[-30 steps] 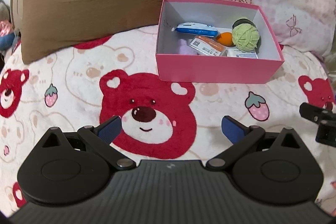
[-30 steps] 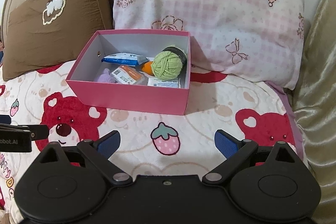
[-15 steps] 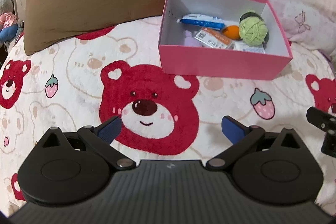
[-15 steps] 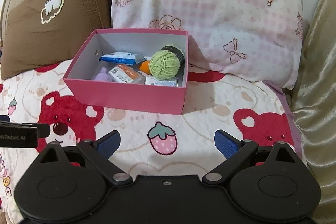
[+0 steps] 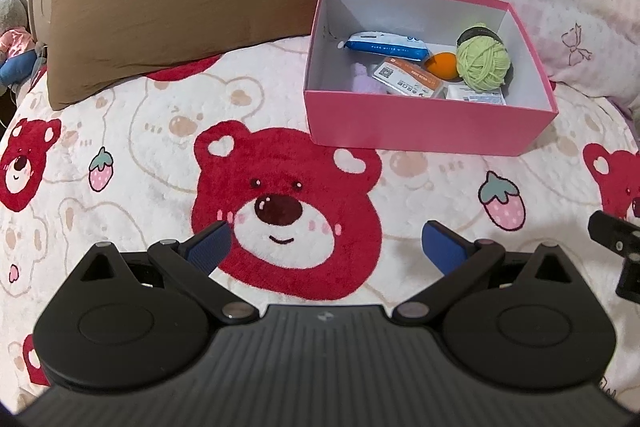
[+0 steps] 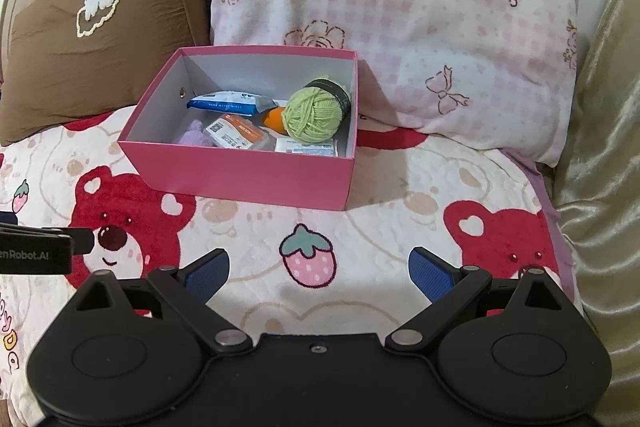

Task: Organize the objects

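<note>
The open pink cardboard box [image 5: 424, 131] is sitting on the fuzzy white blanket with red bears [image 5: 280, 203], its back edge close to the brown pillow [image 5: 180, 7] and the pink checked pillow [image 6: 400, 7], with lots of bare blanket in front. Inside are lying a green ball of yarn [image 6: 314, 117], a small orange ball [image 5: 440, 65], a blue and white packet [image 5: 386, 46] lying sideways across the box, and an orange and white packet [image 6: 236, 131]. The left gripper [image 5: 326, 247] and the right gripper [image 6: 318, 269] are both hanging wide open and empty over the blanket, well short of the box.
</note>
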Motion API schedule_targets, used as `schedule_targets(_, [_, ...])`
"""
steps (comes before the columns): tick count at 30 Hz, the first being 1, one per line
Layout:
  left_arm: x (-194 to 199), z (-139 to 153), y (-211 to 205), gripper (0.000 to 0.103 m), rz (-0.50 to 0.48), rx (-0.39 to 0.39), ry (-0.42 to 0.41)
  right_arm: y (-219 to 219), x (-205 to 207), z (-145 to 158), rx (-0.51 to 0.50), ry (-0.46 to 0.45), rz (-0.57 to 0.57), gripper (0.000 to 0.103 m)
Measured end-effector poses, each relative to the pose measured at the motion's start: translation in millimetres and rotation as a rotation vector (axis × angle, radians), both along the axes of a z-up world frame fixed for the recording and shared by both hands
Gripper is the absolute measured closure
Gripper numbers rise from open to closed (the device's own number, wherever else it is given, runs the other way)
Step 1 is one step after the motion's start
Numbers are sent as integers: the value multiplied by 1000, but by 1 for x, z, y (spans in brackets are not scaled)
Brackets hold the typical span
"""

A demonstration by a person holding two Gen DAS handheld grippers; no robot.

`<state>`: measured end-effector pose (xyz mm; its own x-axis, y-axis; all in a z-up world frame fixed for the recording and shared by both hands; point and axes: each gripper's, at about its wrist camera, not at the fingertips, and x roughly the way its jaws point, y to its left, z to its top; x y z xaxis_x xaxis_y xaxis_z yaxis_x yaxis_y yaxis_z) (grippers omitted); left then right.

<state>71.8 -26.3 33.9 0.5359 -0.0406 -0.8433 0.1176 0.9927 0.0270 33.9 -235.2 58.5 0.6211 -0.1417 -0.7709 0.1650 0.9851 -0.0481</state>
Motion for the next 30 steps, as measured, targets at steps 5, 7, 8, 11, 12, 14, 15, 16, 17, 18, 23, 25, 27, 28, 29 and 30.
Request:
schedule_targets(5, [-2,5,-2,0,-19,-8,-1,2,-3,7,2,0,21,5])
schedule_targets(7, [-3,7,-3,0,-27,-10,0,2,-4,8,9,0,22,5])
schedule_targets(8, [-3,7,-3,0,-31,-12,1,2,-4,8,13,2,19,5])
schedule_targets(11, [-3,8,-3,0,-30,-14,14,0,-4,6,17,11,16,5])
schedule_targets(12, [-3,8,-3,0,-29,-13,18,-1,-4,6,18,11,13,5])
schedule_targets(14, [-3,8,-3,0,-30,-13,21,-1,-5,6,19,12,10,5])
schedule_targets(15, [-3,8,-3,0,-30,-13,20,-2,-6,7,18,12,8,5])
schedule_targets(16, [-3,8,-3,0,-28,-14,18,-2,-7,9,15,10,9,5])
schedule_targets(17, [-4,8,-3,0,-29,-16,17,-1,-8,11,13,5,11,5])
schedule_targets(18, [-4,7,-3,0,-31,-16,17,0,-8,12,12,2,14,5])
schedule_targets(23, [-3,3,-2,0,-31,-4,28,1,-9,12,10,6,27,5])
schedule_targets(25, [-2,3,-1,0,-28,-3,32,1,-8,11,10,11,27,5])
schedule_targets(27, [-1,3,0,0,-29,-3,32,2,-8,10,10,16,29,5])
schedule_targets(28, [-1,3,0,0,-28,-3,30,3,-8,10,10,17,30,5])
schedule_targets(29, [-2,4,1,0,-29,-3,28,3,-8,10,9,17,32,5])
schedule_targets(30, [-1,3,1,0,-30,-3,26,3,-8,10,7,17,35,5])
